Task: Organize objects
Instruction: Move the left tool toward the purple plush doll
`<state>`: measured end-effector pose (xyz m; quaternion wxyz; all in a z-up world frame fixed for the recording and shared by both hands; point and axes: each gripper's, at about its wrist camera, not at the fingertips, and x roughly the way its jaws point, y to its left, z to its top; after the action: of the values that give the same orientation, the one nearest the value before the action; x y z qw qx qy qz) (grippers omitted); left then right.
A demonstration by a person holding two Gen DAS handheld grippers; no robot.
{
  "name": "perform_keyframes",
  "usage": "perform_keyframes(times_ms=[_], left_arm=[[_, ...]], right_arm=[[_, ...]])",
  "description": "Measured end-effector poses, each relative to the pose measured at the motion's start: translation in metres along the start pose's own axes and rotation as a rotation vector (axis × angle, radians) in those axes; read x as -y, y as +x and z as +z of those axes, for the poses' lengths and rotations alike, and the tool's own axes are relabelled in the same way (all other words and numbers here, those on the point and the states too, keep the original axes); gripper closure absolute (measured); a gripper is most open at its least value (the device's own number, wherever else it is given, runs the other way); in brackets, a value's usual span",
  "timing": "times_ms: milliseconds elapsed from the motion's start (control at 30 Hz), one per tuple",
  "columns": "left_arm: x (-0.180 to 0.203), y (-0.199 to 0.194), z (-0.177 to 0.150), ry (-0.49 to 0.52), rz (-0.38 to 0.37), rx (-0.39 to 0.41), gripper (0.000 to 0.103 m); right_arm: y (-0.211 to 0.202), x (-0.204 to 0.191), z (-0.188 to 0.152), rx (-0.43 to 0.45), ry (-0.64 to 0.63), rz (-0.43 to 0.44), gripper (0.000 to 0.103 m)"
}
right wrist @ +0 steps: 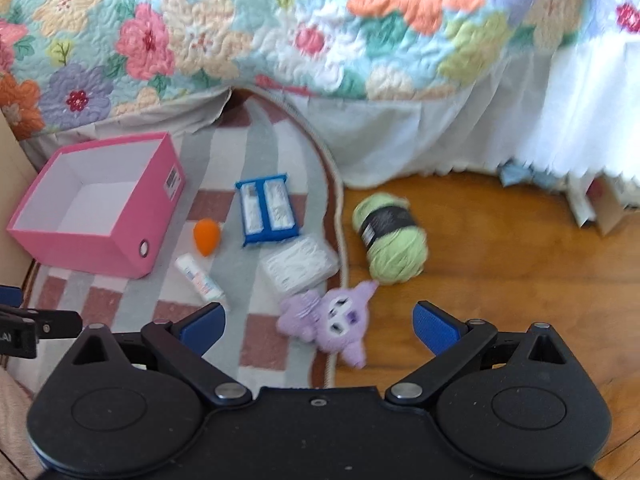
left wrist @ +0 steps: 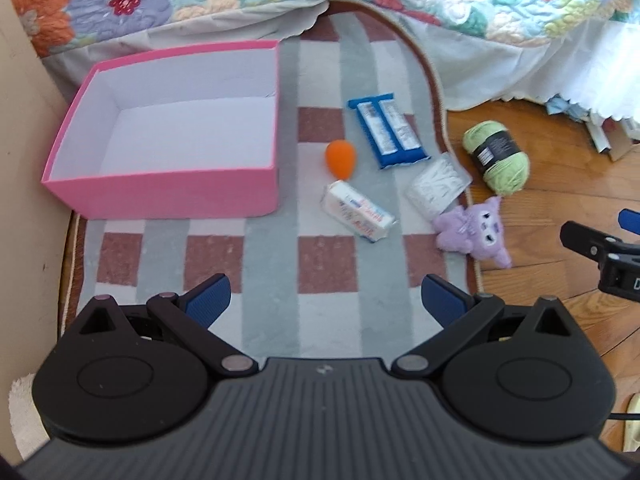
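Both the left gripper (left wrist: 326,300) and right gripper (right wrist: 318,326) hover wide open and empty, while the soft, light purple plush toy (right wrist: 326,322), well right of the empty pink cardboard box (left wrist: 168,188), looks squeezable around its body.

Before me: checked rug (left wrist: 272,248) in red, grey and white squares, corded edge. Right: wooden parquet floor (right wrist: 500,248), glossy with daylight. Far: bed with floral quilt (right wrist: 280,28) and white skirt (right wrist: 420,148). Left: beige wall (left wrist: 24,120).
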<state>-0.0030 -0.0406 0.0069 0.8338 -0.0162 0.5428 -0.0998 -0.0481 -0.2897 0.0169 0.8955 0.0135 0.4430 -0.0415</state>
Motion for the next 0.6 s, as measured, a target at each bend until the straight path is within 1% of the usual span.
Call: perform_keyframes(times_ms=[133,233,267,300,333,433,467,600], left_arm=[[0.007,-0.006,0.009,-0.002,-0.077,0.000,0.000],[0.019,-0.005,0.016,0.032,-0.048,0.014,0.000],[0.022,-0.003,0.018,0.037,-0.051,0.019,0.000],[0.025,0.000,0.020,0.042,-0.074,0.024,0.000],[0.028,0.004,0.022,0.043,-0.096,0.027,0.000],[0.039,0.019,0.027,0.055,-0.125,0.025,0.002],[0.042,0.024,0.028,0.059,-0.133,0.027,0.002],[0.055,0.048,0.031,0.065,-0.198,0.027,0.002]], right_arm=[[-0.009,0.013,0.004,0.045,-0.023,0.023,0.001],[-0.006,0.020,0.001,0.069,-0.051,0.060,0.001],[-0.003,0.022,-0.002,0.082,-0.077,0.077,0.001],[0.001,0.021,-0.005,0.086,-0.103,0.083,0.001],[0.005,0.021,-0.008,0.083,-0.124,0.077,0.001],[0.021,0.022,-0.015,0.088,-0.152,0.050,0.001],[0.028,0.023,-0.016,0.076,-0.143,0.054,0.001],[0.052,0.028,-0.021,0.037,-0.095,0.113,0.002]])
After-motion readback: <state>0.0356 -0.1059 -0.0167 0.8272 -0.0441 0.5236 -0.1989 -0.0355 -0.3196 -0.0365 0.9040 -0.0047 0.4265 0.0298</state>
